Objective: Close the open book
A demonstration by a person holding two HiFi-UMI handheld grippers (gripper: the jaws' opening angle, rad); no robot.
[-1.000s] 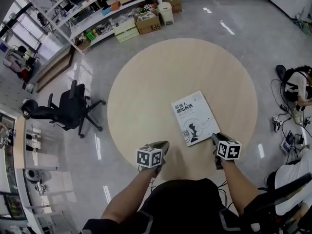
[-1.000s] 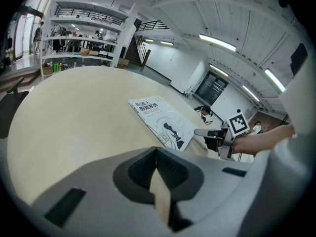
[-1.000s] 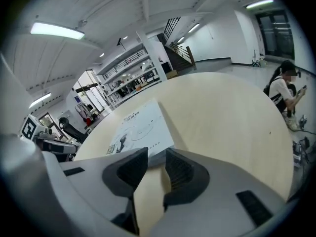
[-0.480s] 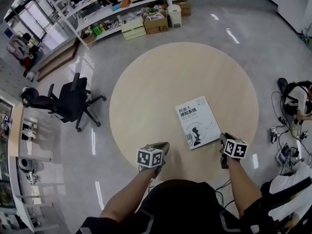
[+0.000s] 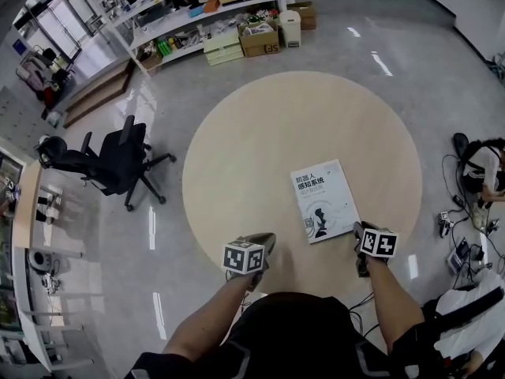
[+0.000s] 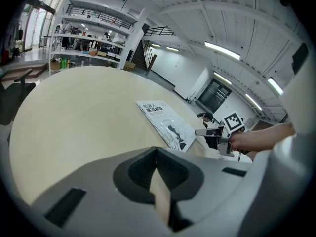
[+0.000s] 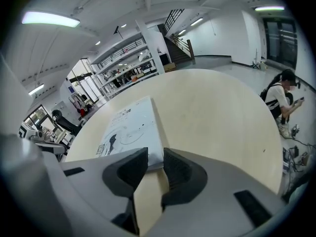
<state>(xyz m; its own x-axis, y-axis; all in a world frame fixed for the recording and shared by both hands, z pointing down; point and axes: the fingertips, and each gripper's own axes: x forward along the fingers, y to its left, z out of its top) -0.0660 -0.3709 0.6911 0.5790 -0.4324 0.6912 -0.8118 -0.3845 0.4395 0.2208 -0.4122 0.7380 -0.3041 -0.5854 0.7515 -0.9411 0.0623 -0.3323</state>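
At the bottom of the head view, the person's torso (image 5: 300,330) is covering the counter's (image 5: 260,133) near edge. In the right gripper view, the right hand-held gripper (image 7: 155,157) is hiding the book's (image 7: 131,127) near corner. Items on the shelf (image 5: 181,10) at upper left are showing too small to tell.

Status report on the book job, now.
Left gripper shut, empty, clear of the book. Right gripper open at the book's near corner, not gripping. Book closed, flat on the round table, cover up. Nothing in the way.

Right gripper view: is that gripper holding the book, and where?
No. The right gripper holds nothing: jaws apart beside a corner of the book, not pressing it.
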